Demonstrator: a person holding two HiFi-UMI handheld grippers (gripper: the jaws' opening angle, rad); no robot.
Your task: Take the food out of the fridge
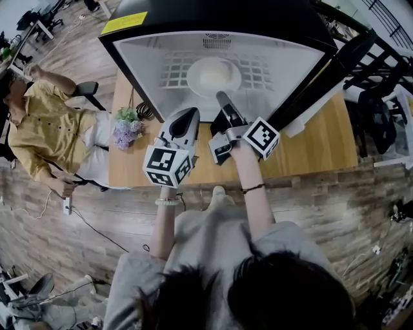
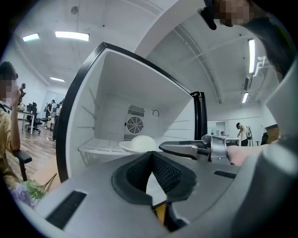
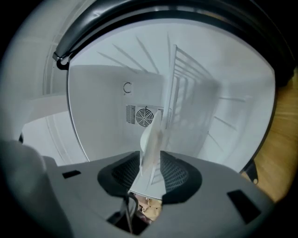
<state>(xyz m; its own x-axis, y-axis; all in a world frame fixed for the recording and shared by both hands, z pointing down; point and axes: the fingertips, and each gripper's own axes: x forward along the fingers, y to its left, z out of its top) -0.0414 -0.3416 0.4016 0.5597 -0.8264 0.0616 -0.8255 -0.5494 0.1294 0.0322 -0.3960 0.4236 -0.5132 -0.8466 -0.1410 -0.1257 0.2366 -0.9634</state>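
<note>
Looking steeply down into a fridge [image 1: 213, 13] standing open on a table [image 1: 322, 148], white inside.

Finding the food [image 1: 216, 72], a pale dome, sitting on a plate [image 1: 193, 80] on the wire shelf [image 1: 171, 71], about midway across the fridge.

Reaching the right gripper [image 1: 221, 98] into the fridge mouth, tips close to the near rim of the plate. Holding its fingers wide apart and gripping nothing. Viewing plate and food edge-on in the right gripper view, with that gripper rolled onto its side, the rim lining up in the gap between the fingers and neither pad visibly pressing on it.

Holding the left gripper [image 1: 189, 116] level just beside the right one, in front of the fridge opening. Pressing its fingers together at the tips, with nothing between them.

Lying on the table left of the fridge: a bunch of purple flowers [image 1: 127, 129].

Sitting at far left, off the table's end: a person [image 1: 45, 122] in a yellow shirt.
</note>
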